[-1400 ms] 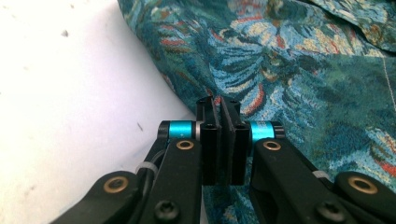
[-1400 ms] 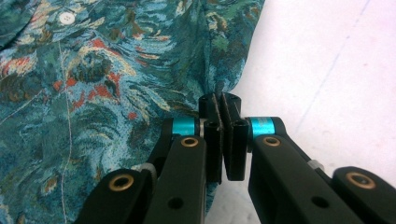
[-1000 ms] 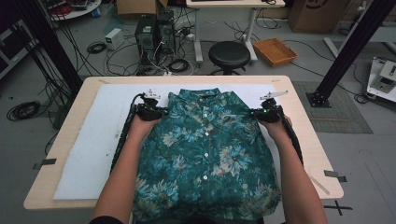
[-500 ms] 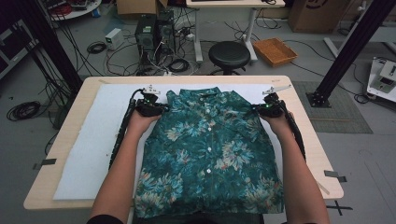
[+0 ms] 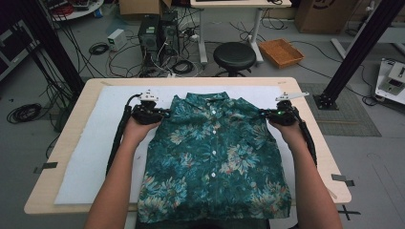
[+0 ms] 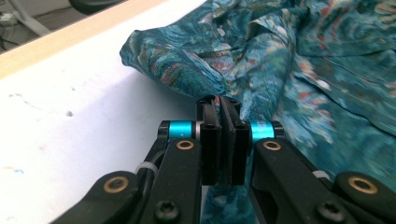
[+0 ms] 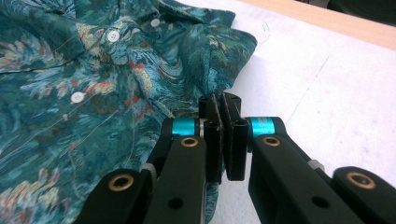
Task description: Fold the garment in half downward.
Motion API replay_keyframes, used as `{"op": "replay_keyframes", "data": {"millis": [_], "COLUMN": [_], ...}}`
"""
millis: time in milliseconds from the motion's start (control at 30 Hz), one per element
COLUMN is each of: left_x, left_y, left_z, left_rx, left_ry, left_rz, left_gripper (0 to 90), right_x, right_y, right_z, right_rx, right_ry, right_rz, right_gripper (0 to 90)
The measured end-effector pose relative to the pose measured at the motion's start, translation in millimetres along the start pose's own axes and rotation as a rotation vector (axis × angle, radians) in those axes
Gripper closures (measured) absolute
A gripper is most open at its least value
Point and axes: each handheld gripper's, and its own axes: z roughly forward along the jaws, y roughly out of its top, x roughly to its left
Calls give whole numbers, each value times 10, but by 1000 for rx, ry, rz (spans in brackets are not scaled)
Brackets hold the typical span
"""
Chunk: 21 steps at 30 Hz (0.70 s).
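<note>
Two sets of tongs were at work in your hands, one at each shoulder of a teal short-sleeved shirt with a pale floral print and white buttons (image 5: 212, 162). Your left tongs (image 5: 165, 114) were clamped together on a fold of cloth at the shirt's left shoulder, and in the left gripper view the fabric bunched up into the pinched black jaws (image 6: 223, 105). Your right tongs (image 5: 261, 114) were likewise pressed shut on the cloth at the opposite shoulder edge; the right gripper view showed that edge pulled into the closed jaws (image 7: 223, 103), with the collar and two buttons beyond them.

You had the shirt lying front up and buttoned on a white sheet of padding (image 5: 100, 143) that covered most of the pale wooden desk (image 5: 76, 107). Its collar pointed away from you, toward the far edge, and its hem reached the near edge of the desk between your forearms. Both shoulders looked gathered where you gripped them, while the body of the shirt lay fairly flat.

On the floor beyond the desk stood a round black stool (image 5: 234, 56) and an orange woven tray (image 5: 281, 51), well apart from the shirt.
</note>
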Motion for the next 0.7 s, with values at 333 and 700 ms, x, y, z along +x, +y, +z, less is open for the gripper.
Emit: {"op": "replay_keyframes", "data": {"millis": [333,700], "left_x": [-226,-422], "left_y": [-49,-166], "left_z": [-196,-412], "left_rx": [-54,-43], "left_ry": [-42,-68], "left_rz": [47,81], "left_gripper": [865,864], "right_x": [136,166], "right_y": [-82,-200], "right_z": [-198,-408], "right_rx": [-50,-95], "right_ry": [37,80], "right_rz": [-32,-36], "right_gripper": [889,889]}}
